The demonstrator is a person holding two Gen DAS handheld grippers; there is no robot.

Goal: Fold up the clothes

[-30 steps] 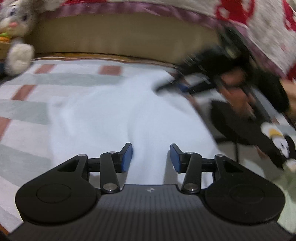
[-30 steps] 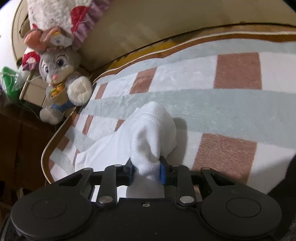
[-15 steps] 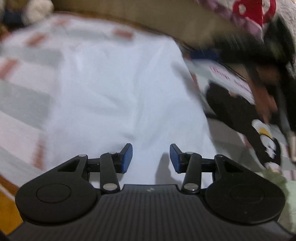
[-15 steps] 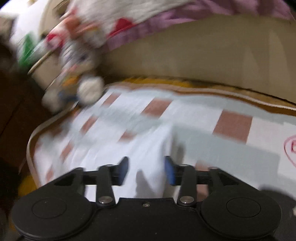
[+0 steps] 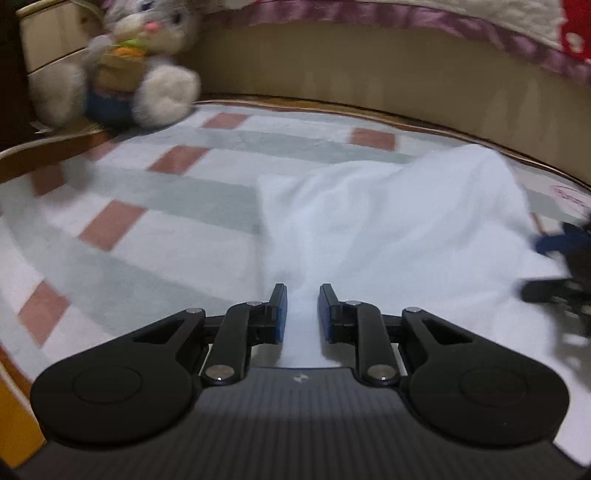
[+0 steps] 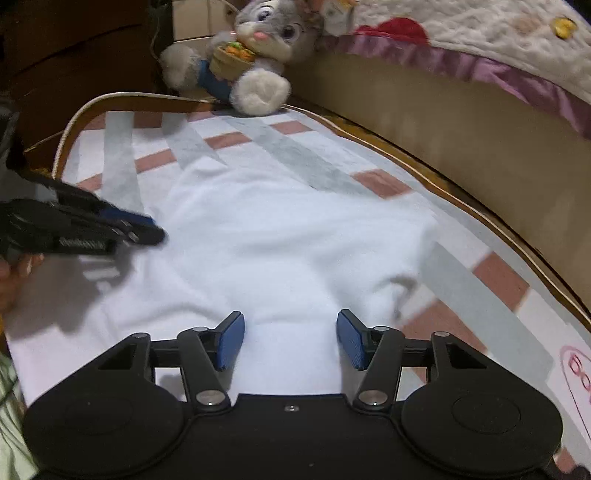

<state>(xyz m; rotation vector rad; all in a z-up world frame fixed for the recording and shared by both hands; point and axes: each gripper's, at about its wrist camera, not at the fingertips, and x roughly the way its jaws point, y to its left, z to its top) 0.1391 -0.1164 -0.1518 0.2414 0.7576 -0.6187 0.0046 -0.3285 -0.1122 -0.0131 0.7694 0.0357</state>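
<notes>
A white garment lies spread on a checked blanket; it also shows in the right wrist view. My left gripper hovers over the garment's near edge, its blue pads a narrow gap apart with white cloth showing between them; whether it pinches the cloth I cannot tell. It shows from the side in the right wrist view at the garment's left edge. My right gripper is open wide and empty above the garment's near part. It shows at the right edge of the left wrist view.
A grey plush rabbit sits at the blanket's far corner, also in the left wrist view. A beige padded wall with a quilt draped over it runs along the far side. Dark wooden furniture stands at the left.
My right gripper has let go of the bunched white cloth and opened wide. The garment now lies flatter. My left gripper's jaws have narrowed and it has swung toward the rabbit.
</notes>
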